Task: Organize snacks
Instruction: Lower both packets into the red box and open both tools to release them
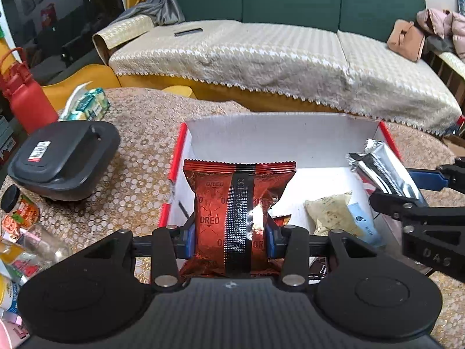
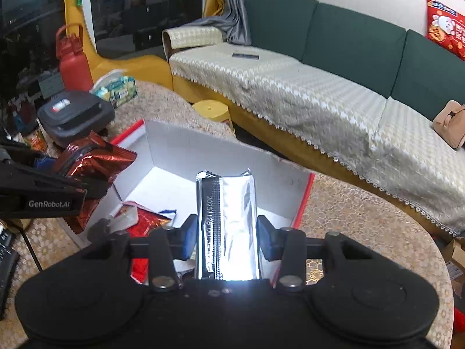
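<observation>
Your white box (image 1: 261, 133) sits open on the table, directly ahead and below both grippers. Your left gripper (image 1: 229, 238) pinches the red Oreo packet (image 1: 232, 200) upright over the box's left half; your right gripper (image 2: 223, 238) clamps the silver packet (image 2: 232, 218) lengthwise over the right. The packets' lower ends and part of the box floor are hidden.

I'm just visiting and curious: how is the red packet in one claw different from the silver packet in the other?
The red Oreo packet is shiny red with a printed brand name; the silver packet is plain foil showing only a dark seam strip. The red one looks wider and crinkled, the silver one narrower and smoother. The left claw holds the red packet, the right claw the silver one. Both are sealed and held over the white box.
</observation>
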A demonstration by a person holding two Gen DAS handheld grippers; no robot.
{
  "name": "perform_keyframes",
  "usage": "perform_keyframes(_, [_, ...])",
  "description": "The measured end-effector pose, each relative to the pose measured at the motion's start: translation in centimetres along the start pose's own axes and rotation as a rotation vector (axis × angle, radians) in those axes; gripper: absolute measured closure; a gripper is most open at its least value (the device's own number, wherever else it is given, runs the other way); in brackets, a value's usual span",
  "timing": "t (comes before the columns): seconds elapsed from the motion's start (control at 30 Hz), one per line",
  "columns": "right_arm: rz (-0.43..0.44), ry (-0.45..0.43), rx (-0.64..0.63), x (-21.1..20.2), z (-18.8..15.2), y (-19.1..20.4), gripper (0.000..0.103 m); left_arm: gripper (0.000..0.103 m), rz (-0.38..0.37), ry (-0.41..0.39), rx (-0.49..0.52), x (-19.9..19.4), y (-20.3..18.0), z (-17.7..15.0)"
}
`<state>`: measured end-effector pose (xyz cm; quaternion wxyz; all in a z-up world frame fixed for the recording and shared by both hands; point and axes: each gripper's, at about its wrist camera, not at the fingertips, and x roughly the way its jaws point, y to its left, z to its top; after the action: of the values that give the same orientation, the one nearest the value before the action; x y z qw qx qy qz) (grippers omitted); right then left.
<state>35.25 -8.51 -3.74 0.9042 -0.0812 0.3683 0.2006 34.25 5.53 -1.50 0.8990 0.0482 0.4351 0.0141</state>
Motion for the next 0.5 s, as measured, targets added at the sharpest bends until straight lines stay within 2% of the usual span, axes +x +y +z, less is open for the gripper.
perform_keyframes(0.2, [-0.004,0.034,-0.017,2.6,-0.2,0.3,0.061,0.06,-0.019,0.039,0.013,2.8,-0.5,-0.5])
perform_keyframes(0.5, [-0.004,0.071,-0.046,4.6,-1.0,0.9,0.061,0.06,-0.029,0.066,0.021,4.8,-1.0,-1.2])
